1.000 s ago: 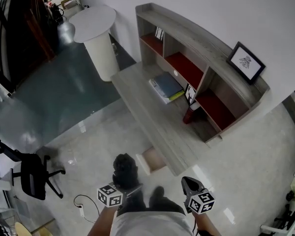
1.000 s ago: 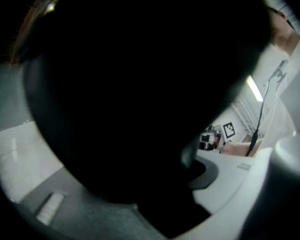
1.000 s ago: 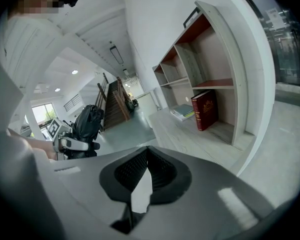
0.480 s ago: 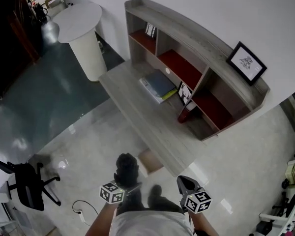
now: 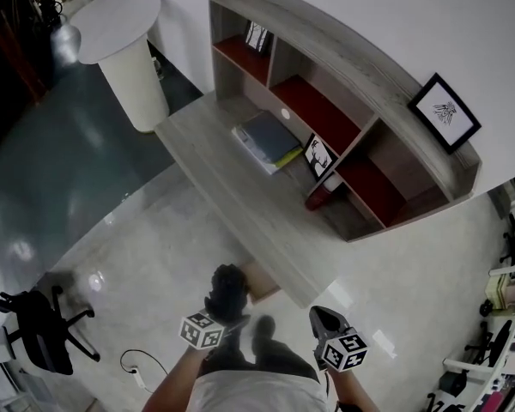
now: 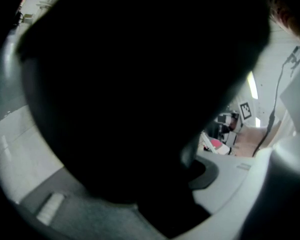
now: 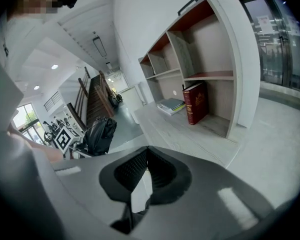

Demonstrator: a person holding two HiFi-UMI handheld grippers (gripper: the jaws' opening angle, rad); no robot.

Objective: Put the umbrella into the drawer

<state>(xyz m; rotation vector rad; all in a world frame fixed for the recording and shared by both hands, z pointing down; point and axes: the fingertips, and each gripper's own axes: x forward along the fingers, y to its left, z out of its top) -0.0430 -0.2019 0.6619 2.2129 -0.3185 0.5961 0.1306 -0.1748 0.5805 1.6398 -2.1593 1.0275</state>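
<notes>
i have the black folded fabric umbrella [image 5: 227,288] clamped in my left gripper [image 5: 225,310]. its dark bulk fills nearly all of the left gripper view, so the jaws are closed on it partway and i cannot see their tips past the cloth. my right gripper [image 5: 319,315] is empty, its jaws pinched together at the tips, and hangs off to the side, apart from the umbrella. ahead of me the long grey wooden desk [image 5: 208,157] stands against the wall. under its near edge a pale wooden drawer [image 5: 263,282] looks pulled out, partly hidden behind the umbrella from my head view. the umbrella is in the air just short of the drawer, not yet inside it. to do this carry well, i think i should bring the bundle over the opening before going down, since the desk edge overhangs the back of the drawer and could catch the cloth. i would turn the umbrella so its length runs along the drawer's longer side, lower it until it rests on the bottom, and only then let go. the right gripper can stay clear, ready to push the drawer if needed.
</notes>
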